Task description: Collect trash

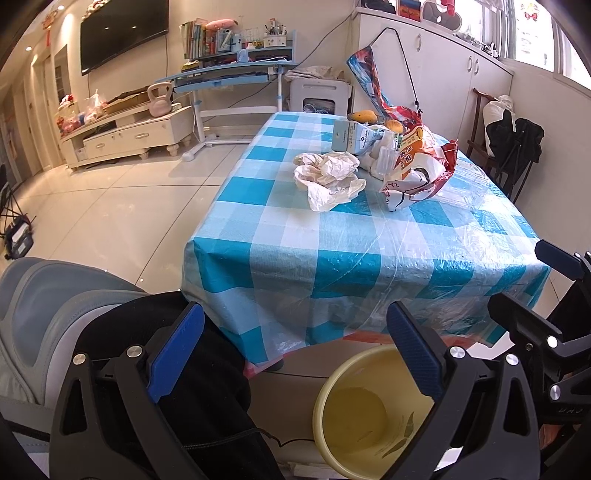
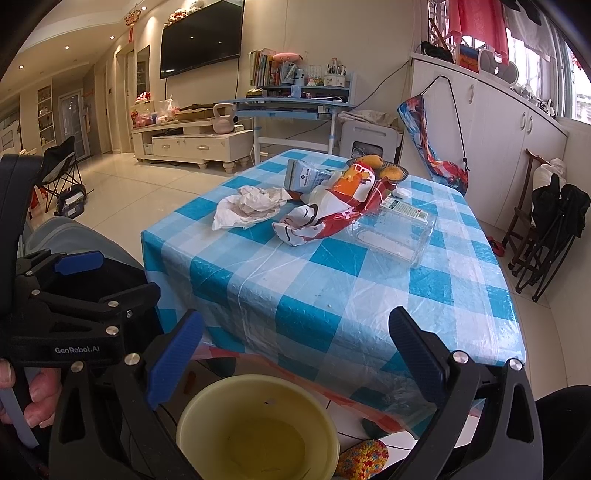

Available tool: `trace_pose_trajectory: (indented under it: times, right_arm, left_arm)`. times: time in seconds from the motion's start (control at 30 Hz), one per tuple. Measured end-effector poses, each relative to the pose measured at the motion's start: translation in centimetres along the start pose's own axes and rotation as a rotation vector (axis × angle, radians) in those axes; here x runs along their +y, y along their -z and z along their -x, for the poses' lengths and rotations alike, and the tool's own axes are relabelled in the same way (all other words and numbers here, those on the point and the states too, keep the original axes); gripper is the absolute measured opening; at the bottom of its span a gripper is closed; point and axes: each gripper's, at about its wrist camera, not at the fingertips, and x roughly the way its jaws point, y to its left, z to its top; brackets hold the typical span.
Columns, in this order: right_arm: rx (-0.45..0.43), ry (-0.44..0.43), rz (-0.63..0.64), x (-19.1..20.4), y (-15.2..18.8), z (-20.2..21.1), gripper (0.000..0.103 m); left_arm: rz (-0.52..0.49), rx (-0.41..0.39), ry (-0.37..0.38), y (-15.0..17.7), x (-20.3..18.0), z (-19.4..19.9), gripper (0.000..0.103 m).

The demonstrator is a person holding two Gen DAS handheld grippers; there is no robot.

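From my feed, the yellow bin is half covered by the left gripper and clipped at the bottom edge. Carton print's too tiny to read. The mangoes sit mostly hidden behind the snack bag.

Both views bright, lit mostly by daylight from the windows at upper right, which blow out white, plus small ceiling spots at upper left. Glare sheens on the floor and on the plastic-covered tablecloth; the TV reflects the spots. Strong fisheye bending with black vignette corners; far room slightly soft, centre sharp, shadows soft under the table.
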Motion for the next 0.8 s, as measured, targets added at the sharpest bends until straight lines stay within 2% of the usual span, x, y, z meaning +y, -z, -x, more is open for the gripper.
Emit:
trace_pose_trajectory:
  times: [0.53,0.63,0.8]
  right_arm:
    - [0.011,-0.014,-0.01,0.1,0.1,-0.2,0.097]
    - [0.013,-0.069,-0.08,-1.0,-0.5,0.0,0.097]
    - [0.022,-0.216,-0.32,-4.9,-2.0,-1.1,0.097]
  left_arm:
    - [0.002,0.002,0.001,-0.1,0.0,-0.1,0.095]
    - [0.025,-0.001,0.011,-0.4,0.5,0.0,0.095]
    - [0.056,-0.027,0.01,-1.5,1.0,-0.3,0.095]
